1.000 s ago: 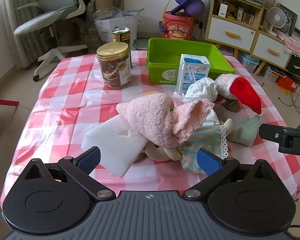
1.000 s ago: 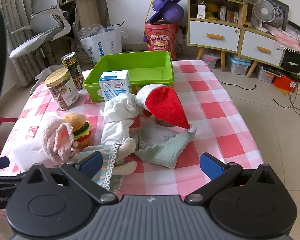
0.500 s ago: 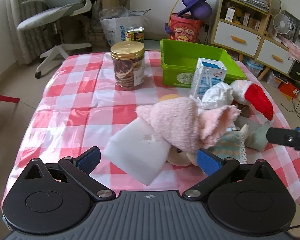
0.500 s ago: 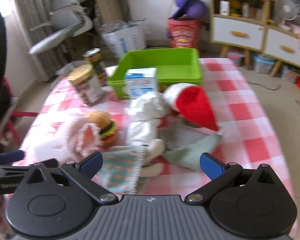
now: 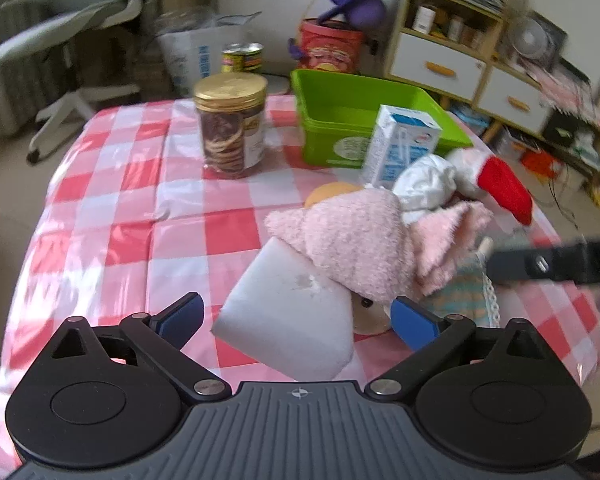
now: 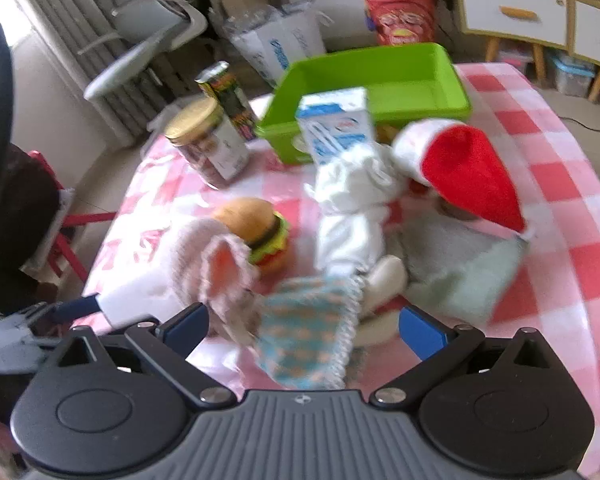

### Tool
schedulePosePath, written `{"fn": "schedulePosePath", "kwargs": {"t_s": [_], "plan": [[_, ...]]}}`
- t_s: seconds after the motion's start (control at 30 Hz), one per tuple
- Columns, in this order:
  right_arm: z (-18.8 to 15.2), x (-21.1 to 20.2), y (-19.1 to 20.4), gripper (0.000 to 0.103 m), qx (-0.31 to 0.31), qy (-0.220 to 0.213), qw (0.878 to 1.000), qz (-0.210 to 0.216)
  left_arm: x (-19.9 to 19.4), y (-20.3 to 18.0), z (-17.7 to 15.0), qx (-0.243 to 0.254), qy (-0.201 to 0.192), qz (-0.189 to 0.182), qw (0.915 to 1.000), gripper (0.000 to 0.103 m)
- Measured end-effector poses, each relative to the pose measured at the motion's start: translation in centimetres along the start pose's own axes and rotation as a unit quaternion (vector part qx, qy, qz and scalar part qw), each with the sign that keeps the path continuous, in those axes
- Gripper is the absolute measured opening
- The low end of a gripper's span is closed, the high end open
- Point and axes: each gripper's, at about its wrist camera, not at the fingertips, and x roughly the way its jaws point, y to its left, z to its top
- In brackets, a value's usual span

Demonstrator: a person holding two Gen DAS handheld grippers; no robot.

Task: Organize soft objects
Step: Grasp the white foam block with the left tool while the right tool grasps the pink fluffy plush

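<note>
A heap of soft things lies on the checked table: a pink plush cloth point(image 5: 352, 244) over a white foam block point(image 5: 288, 320), a burger toy point(image 6: 256, 228), a white cloth point(image 6: 352, 208), a red and white Santa hat point(image 6: 464, 172), a grey-green towel point(image 6: 464, 268) and a blue patterned doll dress point(image 6: 304, 344). An empty green bin point(image 5: 340, 120) stands behind them. My left gripper point(image 5: 296, 320) is open, its fingers either side of the foam block's near end. Open too, my right gripper point(image 6: 304, 326) hangs over the doll dress.
A gold-lidded cookie jar point(image 5: 230, 124), a tin can point(image 5: 242, 58) and a milk carton point(image 5: 402, 144) stand near the bin. Beyond the table are an office chair point(image 5: 68, 12), a shelf unit with drawers point(image 5: 440, 56) and a red tub point(image 5: 328, 46).
Both grippers have moved forward toward the heap. The left one has closed in on the foam block; the right one has swung left and down over the doll dress. Both stay open.
</note>
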Motion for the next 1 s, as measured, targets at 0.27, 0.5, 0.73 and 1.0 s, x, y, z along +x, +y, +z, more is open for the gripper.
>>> {"fn": "schedulePosePath", "kwargs": {"t_s": [0.27, 0.5, 0.73, 1.0], "plan": [[1.2, 1.8, 2.8, 0.074, 0.000, -0.011, 0.999, 0.049, 0.4, -1.5, -0.6, 0.068, 0.006, 0.026, 0.9973, 0.090], [1.4, 4.3, 4.4, 0.061, 0.015, 0.006, 0.998, 0.066, 0.6, -1.4, -0.9, 0.092, 0.007, 0.049, 0.9945, 0.078], [1.3, 5.8, 5.1, 0.032, 0.027, 0.021, 0.997, 0.064, 0.7, -1.0, -0.9, 0.096, 0.009, 0.057, 0.9937, 0.072], [1.3, 5.0, 5.3, 0.025, 0.024, 0.016, 0.997, 0.072, 0.0, -0.7, -0.7, 0.090, -0.003, 0.051, 0.9946, 0.070]]}}
